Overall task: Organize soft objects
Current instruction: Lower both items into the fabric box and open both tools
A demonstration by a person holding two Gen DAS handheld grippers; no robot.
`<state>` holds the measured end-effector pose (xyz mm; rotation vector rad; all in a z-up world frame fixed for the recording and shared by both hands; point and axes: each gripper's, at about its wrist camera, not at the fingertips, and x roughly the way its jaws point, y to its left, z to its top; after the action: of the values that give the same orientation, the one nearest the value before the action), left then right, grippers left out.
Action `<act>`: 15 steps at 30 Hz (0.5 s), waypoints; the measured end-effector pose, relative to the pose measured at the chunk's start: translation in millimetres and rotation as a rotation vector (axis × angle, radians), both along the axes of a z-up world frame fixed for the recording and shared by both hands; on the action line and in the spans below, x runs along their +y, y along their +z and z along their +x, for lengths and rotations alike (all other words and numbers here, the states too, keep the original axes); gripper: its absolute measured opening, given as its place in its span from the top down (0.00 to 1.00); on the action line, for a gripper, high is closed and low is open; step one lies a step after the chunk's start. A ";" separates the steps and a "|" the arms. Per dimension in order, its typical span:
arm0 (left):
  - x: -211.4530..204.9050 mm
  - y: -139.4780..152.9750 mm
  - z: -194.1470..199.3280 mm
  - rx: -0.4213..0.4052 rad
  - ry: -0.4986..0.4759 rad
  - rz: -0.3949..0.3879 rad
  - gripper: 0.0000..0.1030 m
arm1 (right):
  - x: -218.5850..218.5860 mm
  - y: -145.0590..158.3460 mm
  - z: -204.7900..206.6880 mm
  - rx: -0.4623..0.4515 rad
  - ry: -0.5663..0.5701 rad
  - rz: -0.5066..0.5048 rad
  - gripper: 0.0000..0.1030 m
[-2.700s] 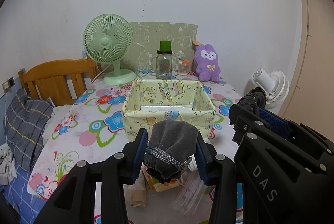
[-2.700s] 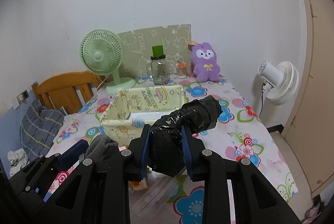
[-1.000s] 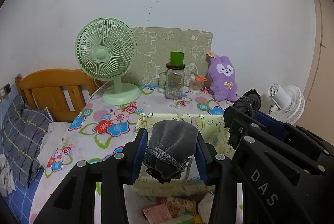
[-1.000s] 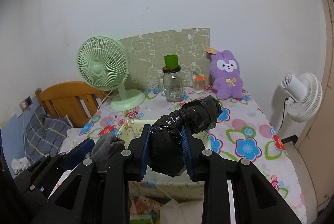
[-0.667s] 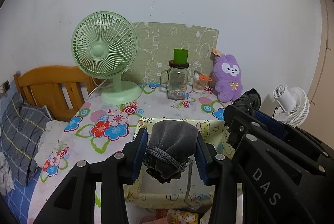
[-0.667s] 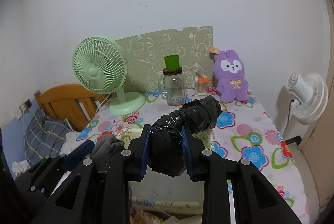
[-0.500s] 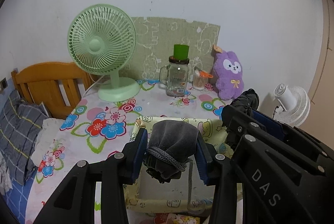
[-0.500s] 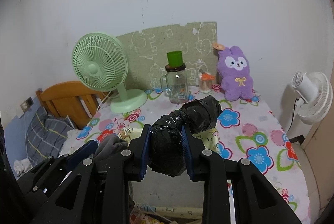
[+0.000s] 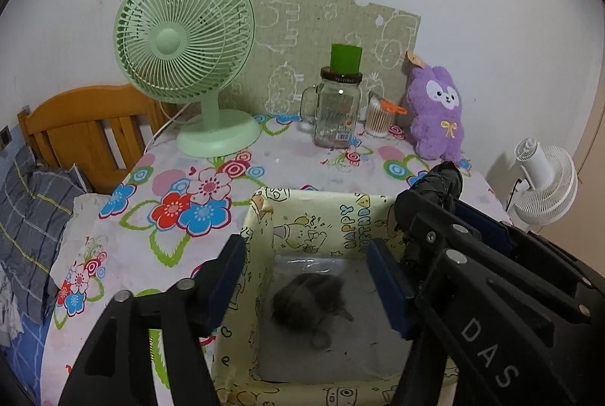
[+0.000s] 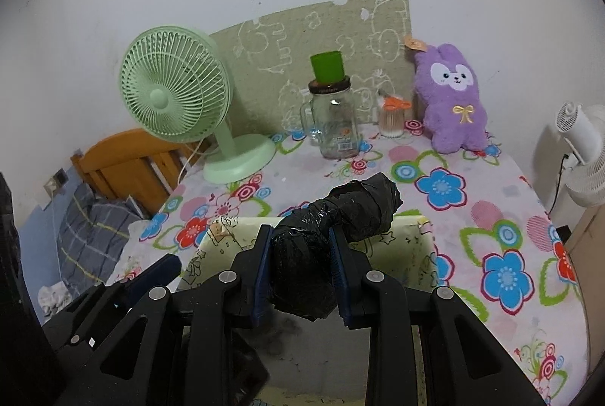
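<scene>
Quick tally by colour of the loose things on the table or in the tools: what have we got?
Green: 2, fan, cup
Purple: 1, plush
Grey: 1, pouch
Black: 1, bundle
Yellow: 1, box
Clear: 2, jar, swab tub
Total: 8

Floral-clothed table (image 9: pixel 159 186), green fan (image 9: pixel 189 65), glass jar (image 9: pixel 336 115), purple plush (image 9: pixel 438 111), yellow fabric box (image 9: pixel 321 217)

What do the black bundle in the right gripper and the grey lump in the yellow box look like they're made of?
Crinkly black bundle: probably thin plastic film, glossy, with sharp creases and highlights. Grey lump lying in the yellow cartoon-print box: seems a soft matte fabric, fuzzy-edged, though blurred.
</scene>
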<state>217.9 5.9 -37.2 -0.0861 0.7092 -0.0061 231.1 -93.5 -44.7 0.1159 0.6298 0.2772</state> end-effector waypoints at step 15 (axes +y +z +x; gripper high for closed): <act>9.4 -3.4 0.1 0.019 0.007 0.000 0.12 | 9.5 -2.9 2.6 0.001 0.052 -0.008 0.29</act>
<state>218.0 15.3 -40.6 -0.0889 0.7274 0.0016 233.7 -84.0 -47.6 0.0918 0.6359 0.3243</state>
